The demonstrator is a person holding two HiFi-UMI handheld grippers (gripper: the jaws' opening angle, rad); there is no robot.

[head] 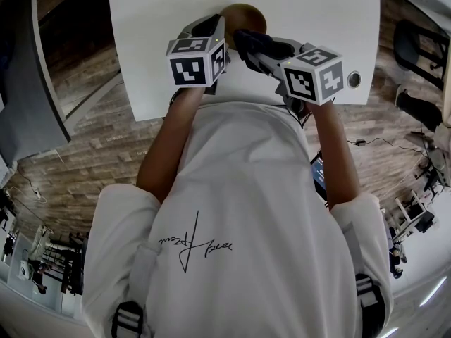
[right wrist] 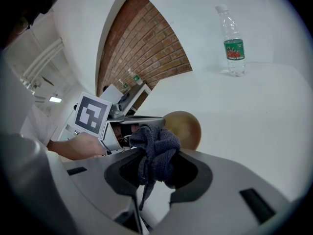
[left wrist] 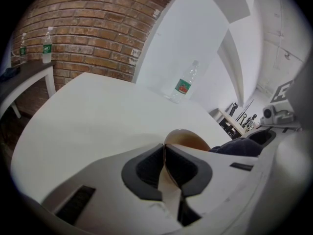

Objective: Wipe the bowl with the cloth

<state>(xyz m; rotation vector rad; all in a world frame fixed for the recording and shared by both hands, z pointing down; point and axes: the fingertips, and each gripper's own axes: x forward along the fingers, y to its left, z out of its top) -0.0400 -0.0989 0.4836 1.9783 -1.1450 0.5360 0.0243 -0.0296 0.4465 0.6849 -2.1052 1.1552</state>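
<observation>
1. The left gripper, white with dark pads, sits at the near left of the white tabletop. Its fingers are clenched on the thin rim of the bowl, which runs between the two pads.
2. The round brown bowl, with a pale rim, lies just beyond those fingers, near the middle of the tabletop and towards its near edge. It is tilted, and its brown inside faces right. I cannot tell whether its base touches the tabletop.
3. The dark blue knitted cloth is bunched into a wad just to the right of the bowl. Whether it touches the bowl is unclear. A loose end of the cloth hangs down between the pads.
4. The right gripper, of the same build, is at the near right. Its fingers grasp the cloth and point towards the bowl and the left gripper.
5. A clear plastic bottle with a green label stands upright at the far right of the tabletop, well apart from the bowl.
</observation>
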